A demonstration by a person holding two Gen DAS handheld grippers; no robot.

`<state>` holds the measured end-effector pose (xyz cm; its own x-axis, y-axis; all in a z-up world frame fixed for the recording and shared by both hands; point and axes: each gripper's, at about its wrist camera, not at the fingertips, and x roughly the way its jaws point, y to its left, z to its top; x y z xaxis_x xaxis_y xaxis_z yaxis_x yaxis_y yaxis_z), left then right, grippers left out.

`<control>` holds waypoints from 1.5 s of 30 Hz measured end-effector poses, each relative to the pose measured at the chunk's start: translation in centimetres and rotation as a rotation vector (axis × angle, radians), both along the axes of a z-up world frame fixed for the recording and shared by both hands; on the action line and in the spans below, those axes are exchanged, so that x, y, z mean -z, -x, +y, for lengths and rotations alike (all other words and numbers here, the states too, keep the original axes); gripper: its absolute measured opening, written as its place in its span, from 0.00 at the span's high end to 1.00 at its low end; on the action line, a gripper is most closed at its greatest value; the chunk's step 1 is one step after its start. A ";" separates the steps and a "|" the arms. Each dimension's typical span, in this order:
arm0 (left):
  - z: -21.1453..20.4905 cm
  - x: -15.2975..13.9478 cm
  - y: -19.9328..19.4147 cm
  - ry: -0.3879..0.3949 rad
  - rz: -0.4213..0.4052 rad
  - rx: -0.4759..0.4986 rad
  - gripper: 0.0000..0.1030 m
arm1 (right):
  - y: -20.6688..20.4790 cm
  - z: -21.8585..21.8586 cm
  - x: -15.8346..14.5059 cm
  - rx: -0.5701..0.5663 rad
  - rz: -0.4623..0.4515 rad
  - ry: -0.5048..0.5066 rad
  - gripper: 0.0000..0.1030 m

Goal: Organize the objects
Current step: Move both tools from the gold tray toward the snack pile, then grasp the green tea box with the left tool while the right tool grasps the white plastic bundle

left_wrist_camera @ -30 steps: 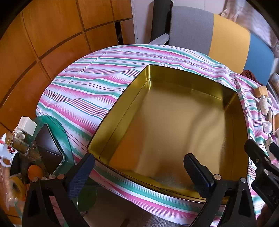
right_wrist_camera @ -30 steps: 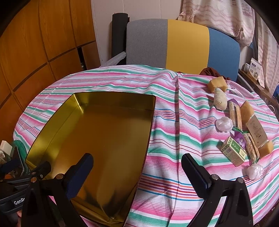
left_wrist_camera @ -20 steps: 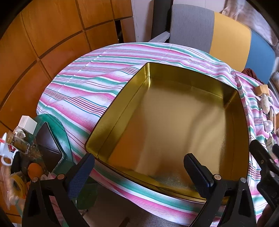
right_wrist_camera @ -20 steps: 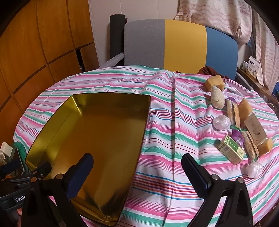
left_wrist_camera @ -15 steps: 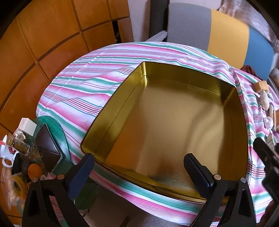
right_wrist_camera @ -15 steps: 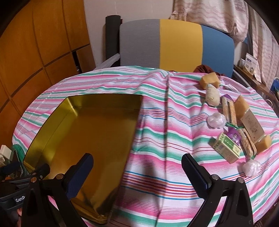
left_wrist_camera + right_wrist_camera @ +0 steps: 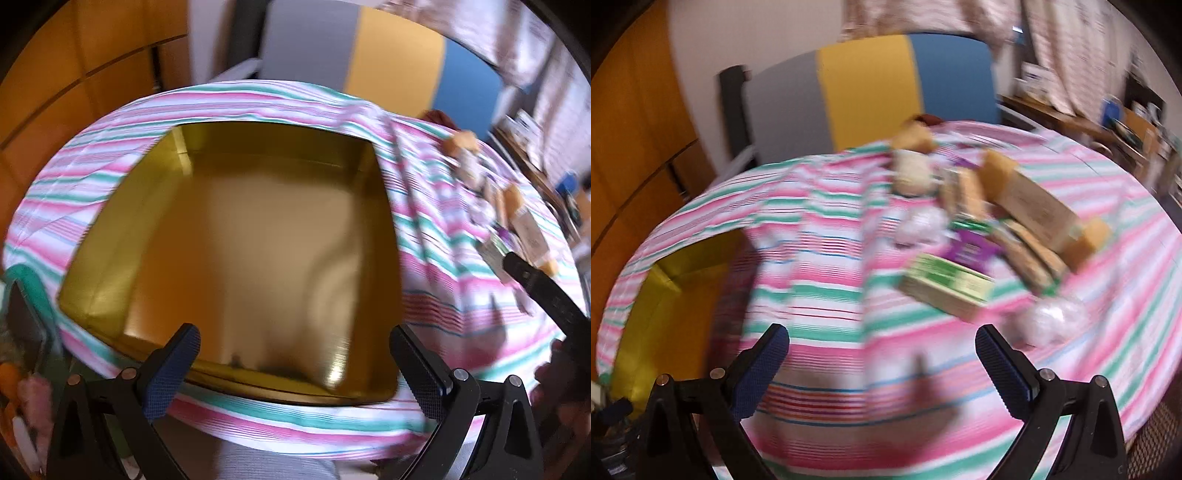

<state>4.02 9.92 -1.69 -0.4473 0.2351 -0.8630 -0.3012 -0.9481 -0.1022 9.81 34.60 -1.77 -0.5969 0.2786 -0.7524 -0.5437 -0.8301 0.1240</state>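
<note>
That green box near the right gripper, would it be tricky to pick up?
Probably not. The green box looks like thin card, so likely light and crushable if squeezed hard. It lies flat on the striped cloth, so it should not roll, though the cloth may bunch if pushed.

Gold tin (image 7: pixel 240 240) lies open and unobstructed; blurred packets (image 7: pixel 979 229) apparently crowd the right.

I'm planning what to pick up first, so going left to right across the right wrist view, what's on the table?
Gold tin → white wrapped ball → green box → long tan box → yellow block, at the right end of the pile.
</note>
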 end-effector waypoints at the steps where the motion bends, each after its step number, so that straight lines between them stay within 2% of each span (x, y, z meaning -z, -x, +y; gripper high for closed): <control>1: 0.8 -0.1 -0.4 0.013 0.011 0.027 0.00 | -0.8 0.9 0.3 0.032 -0.002 -0.001 0.00; 5: 4.1 -0.3 -2.1 0.080 0.054 0.132 0.00 | -4.7 4.5 1.6 0.158 0.006 0.000 0.00; 7: 5.5 -0.4 -2.9 0.077 0.060 0.196 0.00 | -6.4 6.3 2.4 0.193 0.008 0.024 0.01; 9: 6.8 -0.4 -3.7 0.087 0.069 0.243 0.00 | -7.6 7.9 3.1 0.229 0.017 0.035 0.07; 12: 8.3 -0.3 -4.3 0.079 0.064 0.293 0.00 | -8.8 10.6 4.0 0.261 0.054 0.074 0.10; 17: 10.5 -0.2 -4.7 0.077 0.065 0.329 0.00 | -7.7 12.9 3.9 0.190 0.118 0.044 0.10; 20: 11.6 -0.1 -4.6 0.066 0.049 0.341 0.00 | -6.2 13.4 4.4 0.120 0.103 0.019 0.14; 22: 12.3 -0.1 -4.6 0.065 0.041 0.346 0.00 | -5.6 13.5 4.8 0.087 0.103 0.030 0.22; 23: 12.6 -0.1 -4.4 0.064 0.040 0.350 0.00 | -5.2 13.3 4.9 0.072 0.103 0.029 0.36; 24: 13.0 -0.1 -4.3 0.067 0.040 0.349 0.00 | -4.9 13.2 5.1 0.073 0.083 0.011 0.53; 25: 13.6 0.0 -4.2 0.069 0.038 0.347 0.00 | -4.6 13.0 5.5 0.075 0.062 -0.007 0.58; 27: 14.5 0.1 -3.8 0.063 0.034 0.345 0.00 | -4.7 12.5 6.0 0.077 0.072 -0.030 0.63; 29: 15.6 0.2 -3.3 0.056 0.026 0.340 0.00 | -5.2 12.3 6.0 0.086 0.097 -0.040 0.65; 33: 18.0 0.7 -2.0 0.033 -0.002 0.317 0.00 | -6.2 13.1 6.3 0.118 0.163 0.004 0.65; 41: 23.6 2.5 2.1 -0.133 -0.159 0.173 0.00 | -6.2 12.9 6.5 0.126 0.177 -0.006 0.65; 43: 25.0 3.0 3.0 -0.141 -0.186 0.148 0.00 | -6.3 13.0 6.6 0.126 0.186 -0.002 0.65; 45: 27.0 3.7 3.7 -0.118 -0.209 0.143 0.00 | -6.4 13.0 6.6 0.126 0.189 -0.004 0.65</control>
